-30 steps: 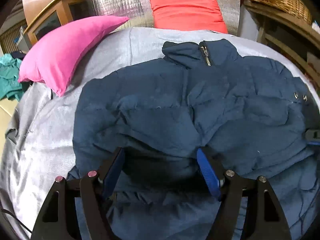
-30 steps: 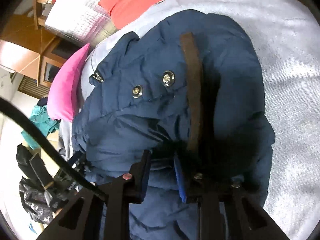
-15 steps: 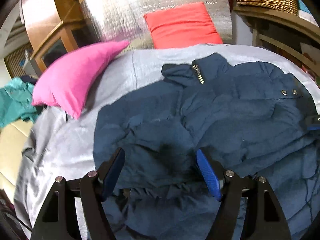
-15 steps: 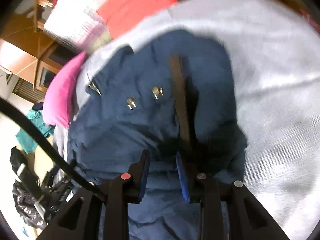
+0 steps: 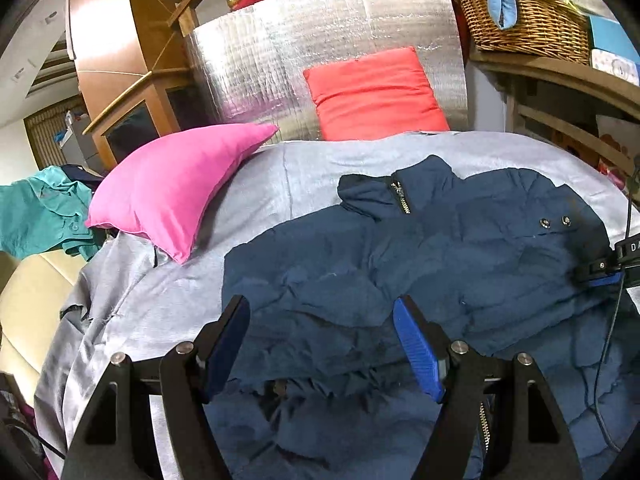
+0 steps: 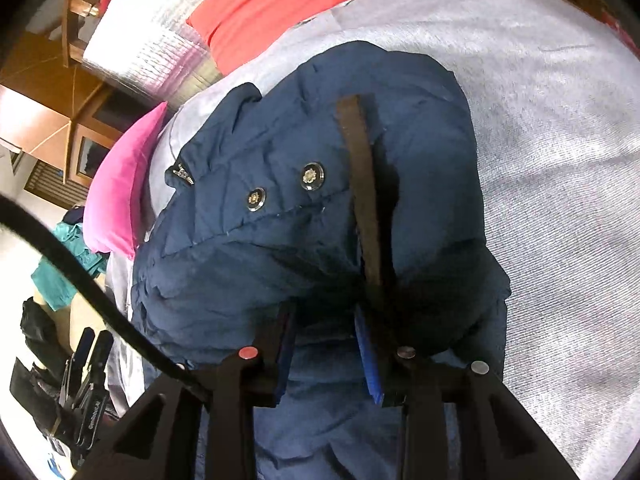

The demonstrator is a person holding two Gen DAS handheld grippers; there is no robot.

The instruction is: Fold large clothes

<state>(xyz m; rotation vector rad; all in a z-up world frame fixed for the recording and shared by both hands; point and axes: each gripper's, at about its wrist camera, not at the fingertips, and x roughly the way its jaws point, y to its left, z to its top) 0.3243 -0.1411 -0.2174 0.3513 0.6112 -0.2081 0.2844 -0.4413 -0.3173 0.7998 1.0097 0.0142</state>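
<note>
A navy padded jacket (image 5: pixel 420 256) lies on the grey bedcover (image 5: pixel 328 160), collar and zip toward the headboard, sleeves folded across its front. My left gripper (image 5: pixel 320 344) is open and empty, raised over the jacket's near part. My right gripper (image 6: pixel 326 344) sits at the jacket's right edge (image 6: pixel 320 208), jaws partly apart with a fold of navy fabric between them; a firm hold is not clear. The right gripper also shows at the right edge of the left wrist view (image 5: pixel 600 276). Two snap buttons (image 6: pixel 280 188) and a brown strap (image 6: pixel 360 184) show on the jacket.
A pink pillow (image 5: pixel 172 184) lies on the bed's left, a red pillow (image 5: pixel 376 96) against the silver headboard (image 5: pixel 320 48). A wicker basket (image 5: pixel 524 20) stands on a wooden shelf at right. Teal clothing (image 5: pixel 40 212) lies off the bed's left side.
My left gripper has lifted and drawn back from the jacket, still open. My right gripper has stayed at the jacket's right edge with little change.
</note>
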